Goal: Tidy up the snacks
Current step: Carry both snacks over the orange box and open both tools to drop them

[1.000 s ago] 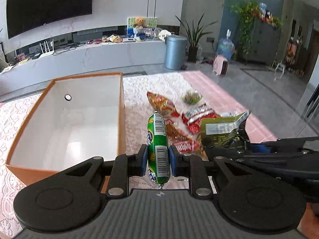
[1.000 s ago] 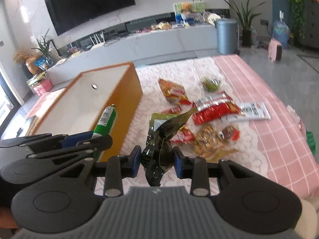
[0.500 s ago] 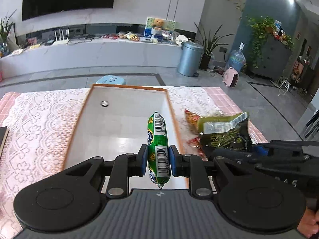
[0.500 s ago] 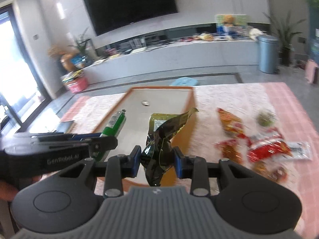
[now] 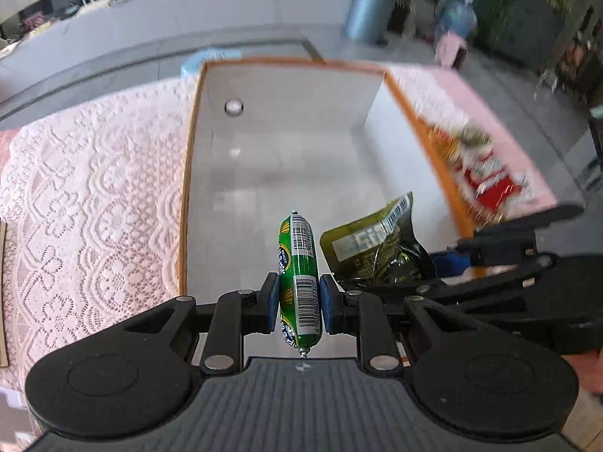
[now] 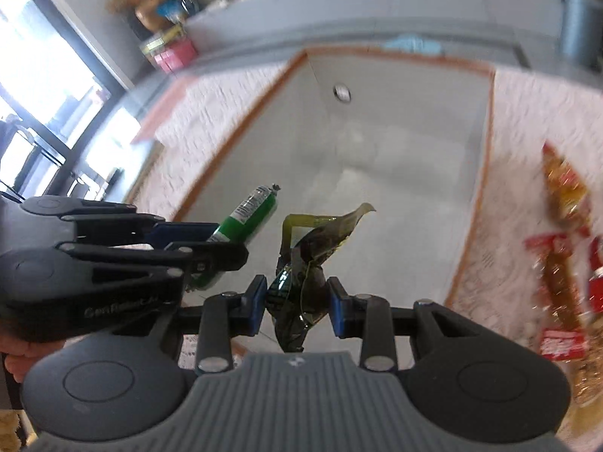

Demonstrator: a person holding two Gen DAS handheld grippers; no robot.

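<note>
Since a second ago both grippers have swung from the snack pile to above the box.

Left wrist: the left gripper clamps a green sausage over the box.

Right wrist: the right gripper pinches a dark snack bag. Best lower both inside before letting go, keeping them apart.

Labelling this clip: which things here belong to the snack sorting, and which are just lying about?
Job: green sausage in left claw; olive packet in right claw; orange box; loose snacks.
Lying about: lace tablecloth; grey bin.
</note>
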